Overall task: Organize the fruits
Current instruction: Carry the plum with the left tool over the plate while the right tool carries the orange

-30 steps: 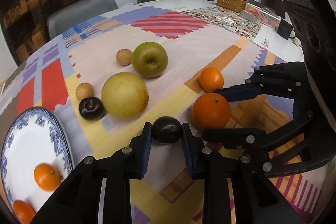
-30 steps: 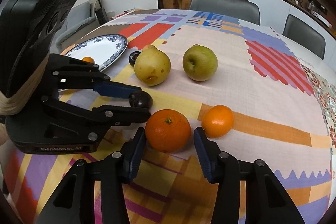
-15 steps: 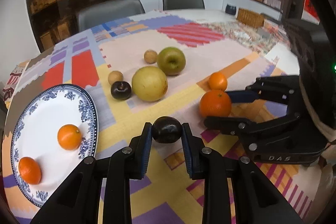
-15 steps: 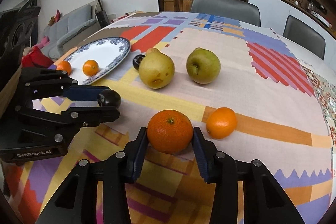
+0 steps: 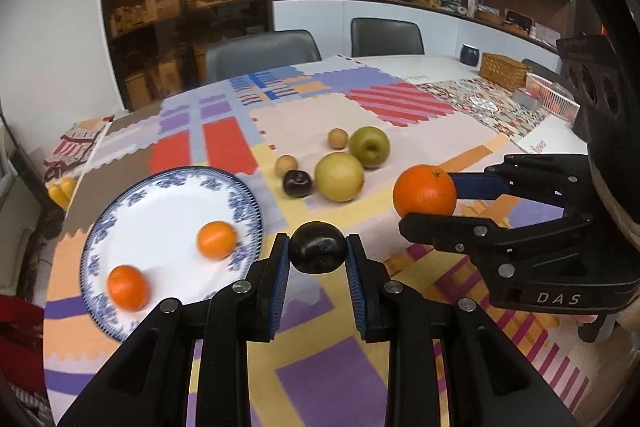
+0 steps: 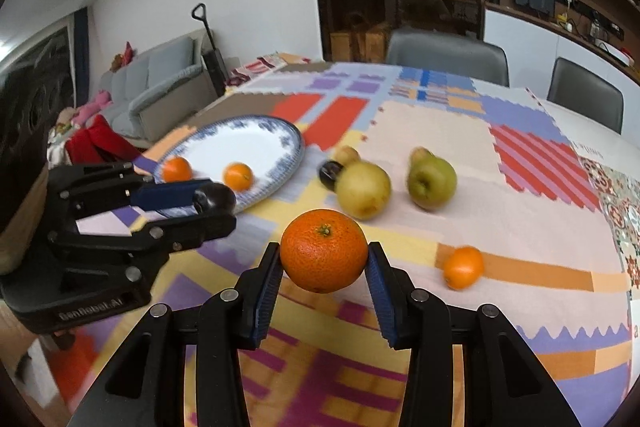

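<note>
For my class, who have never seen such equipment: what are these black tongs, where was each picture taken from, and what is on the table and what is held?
No robot here: a person holds a two-fingered tool in each hand, each with a wide-angle camera looking along its fingers.

In the left tool's picture, the left gripper is shut on a dark plum. The right gripper shows at the side.

In the right tool's picture, the right gripper is shut on a large orange, lifted off the cloth.

On the patchwork tablecloth is a blue-rimmed plate with two small oranges. Loose nearby: a yellow pear, a green apple, another plum, two small brown fruits and one more small orange.
</note>
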`<state>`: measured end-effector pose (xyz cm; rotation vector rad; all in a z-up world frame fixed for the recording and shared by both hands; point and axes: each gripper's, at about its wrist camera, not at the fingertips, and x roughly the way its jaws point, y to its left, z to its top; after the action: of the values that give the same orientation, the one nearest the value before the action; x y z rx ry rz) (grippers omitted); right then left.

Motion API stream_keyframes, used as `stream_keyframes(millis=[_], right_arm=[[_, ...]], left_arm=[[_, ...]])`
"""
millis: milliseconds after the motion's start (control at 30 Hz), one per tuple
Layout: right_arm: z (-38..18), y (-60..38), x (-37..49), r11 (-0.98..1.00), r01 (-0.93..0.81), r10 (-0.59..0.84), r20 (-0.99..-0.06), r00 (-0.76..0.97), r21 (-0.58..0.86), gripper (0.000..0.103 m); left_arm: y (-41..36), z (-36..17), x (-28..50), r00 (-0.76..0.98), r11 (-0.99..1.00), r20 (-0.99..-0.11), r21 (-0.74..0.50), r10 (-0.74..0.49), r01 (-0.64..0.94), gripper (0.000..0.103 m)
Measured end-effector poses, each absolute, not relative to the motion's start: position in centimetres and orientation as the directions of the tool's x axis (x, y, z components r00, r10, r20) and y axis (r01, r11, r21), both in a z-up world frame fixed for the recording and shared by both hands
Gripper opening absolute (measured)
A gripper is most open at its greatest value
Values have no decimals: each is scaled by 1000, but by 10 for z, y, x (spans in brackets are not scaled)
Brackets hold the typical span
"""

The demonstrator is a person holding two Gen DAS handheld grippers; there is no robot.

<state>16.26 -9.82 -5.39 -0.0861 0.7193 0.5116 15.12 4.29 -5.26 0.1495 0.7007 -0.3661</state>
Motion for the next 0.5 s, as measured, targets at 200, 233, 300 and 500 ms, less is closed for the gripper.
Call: stream_keyframes(millis=[200, 233, 300, 500], right_arm=[[-38, -74, 157, 856, -507, 453, -618, 643, 100, 43], [-36, -70, 157, 853, -511, 458, -613, 644, 100, 43], [-32, -61, 158, 848, -520, 468, -605, 644, 102, 43], [-25, -30, 170, 829, -549, 494, -595, 634, 103, 43]], left_arm=[[72, -42, 141, 743, 956, -632, 10, -220, 292, 28], [77, -40, 140, 749, 961, -629, 12, -209, 278, 28], [86, -38, 139, 761, 969, -622, 19, -182, 247, 28], [120, -32, 142, 787, 986, -607, 28, -114, 165, 28]])
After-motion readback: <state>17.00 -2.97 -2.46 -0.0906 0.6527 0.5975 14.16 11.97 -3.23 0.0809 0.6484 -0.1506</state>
